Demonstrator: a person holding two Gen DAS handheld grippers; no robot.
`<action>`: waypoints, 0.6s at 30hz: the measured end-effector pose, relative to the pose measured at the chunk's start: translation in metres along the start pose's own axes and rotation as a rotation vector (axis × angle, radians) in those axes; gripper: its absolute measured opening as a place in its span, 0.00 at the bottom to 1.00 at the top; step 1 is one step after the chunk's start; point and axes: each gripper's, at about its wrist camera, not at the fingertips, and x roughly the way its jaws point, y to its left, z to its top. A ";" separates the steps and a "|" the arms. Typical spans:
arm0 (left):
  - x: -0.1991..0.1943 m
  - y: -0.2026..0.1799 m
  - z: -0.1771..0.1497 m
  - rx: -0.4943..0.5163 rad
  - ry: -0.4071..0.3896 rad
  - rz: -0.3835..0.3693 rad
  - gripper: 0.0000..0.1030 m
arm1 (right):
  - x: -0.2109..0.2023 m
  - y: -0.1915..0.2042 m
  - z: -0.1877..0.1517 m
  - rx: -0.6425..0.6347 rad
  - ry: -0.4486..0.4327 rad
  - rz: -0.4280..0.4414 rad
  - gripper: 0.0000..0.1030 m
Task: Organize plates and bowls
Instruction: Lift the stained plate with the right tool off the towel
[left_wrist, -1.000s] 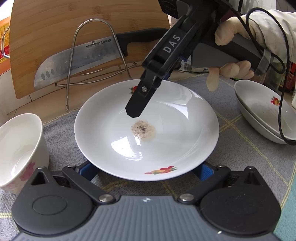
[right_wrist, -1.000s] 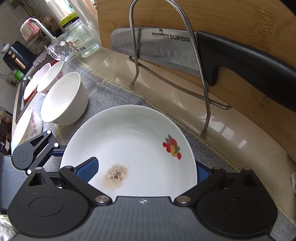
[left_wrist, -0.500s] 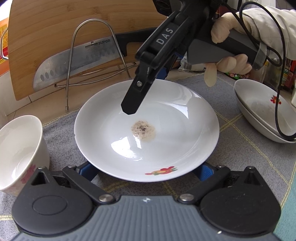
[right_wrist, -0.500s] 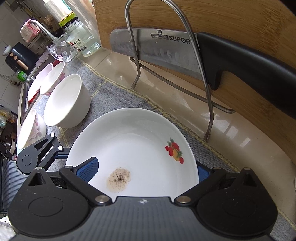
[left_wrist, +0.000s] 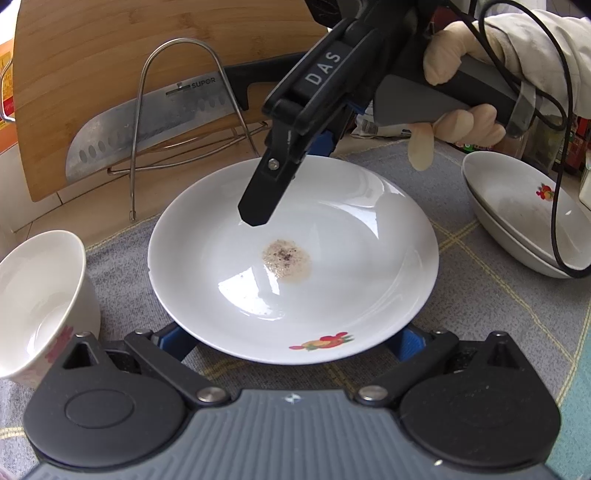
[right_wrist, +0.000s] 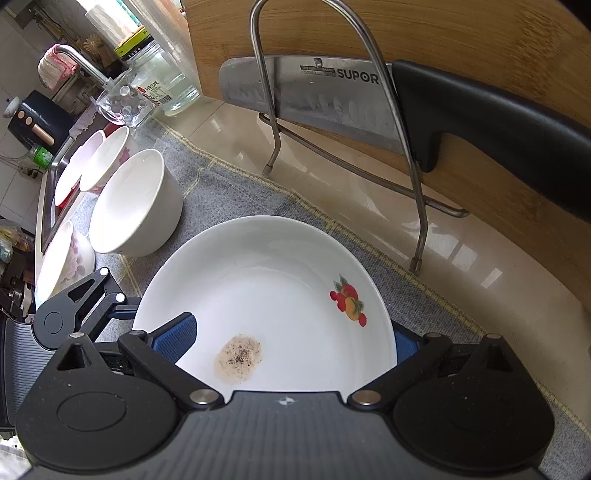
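A white plate (left_wrist: 332, 258) with a fruit decal and a brown speckled stain lies on the grey checked cloth (left_wrist: 480, 295). My left gripper (left_wrist: 290, 339) is open, and both blue fingers are tucked under the plate's near rim. My right gripper (left_wrist: 291, 177), held by a gloved hand (left_wrist: 454, 74), reaches in from the upper right. It stands open astride the far rim. In the right wrist view the same plate (right_wrist: 280, 295) fills the right gripper (right_wrist: 288, 343), with one blue finger (right_wrist: 173, 341) over the plate's inside and the other below the rim.
A wooden cutting board (left_wrist: 110, 55), a cleaver (left_wrist: 147, 122) and a wire rack (left_wrist: 177, 110) stand behind the plate. A white bowl (left_wrist: 37, 295) sits to its left and stacked deep plates (left_wrist: 528, 221) to its right. More bowls (right_wrist: 103, 162) and a glass jar (right_wrist: 162, 85) line the sink side.
My right gripper has drifted slightly left over the plate and has held nearly still for the last half second. The plate and my left gripper have barely moved.
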 end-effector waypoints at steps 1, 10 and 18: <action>-0.001 -0.001 -0.001 0.003 0.001 -0.001 0.99 | -0.001 0.000 -0.001 0.006 -0.003 0.002 1.00; -0.014 -0.007 -0.004 0.012 0.011 -0.010 0.99 | -0.009 0.009 -0.016 0.028 -0.016 0.010 1.00; -0.029 -0.018 -0.012 0.013 0.021 -0.030 0.99 | -0.016 0.022 -0.033 0.038 -0.020 0.011 1.00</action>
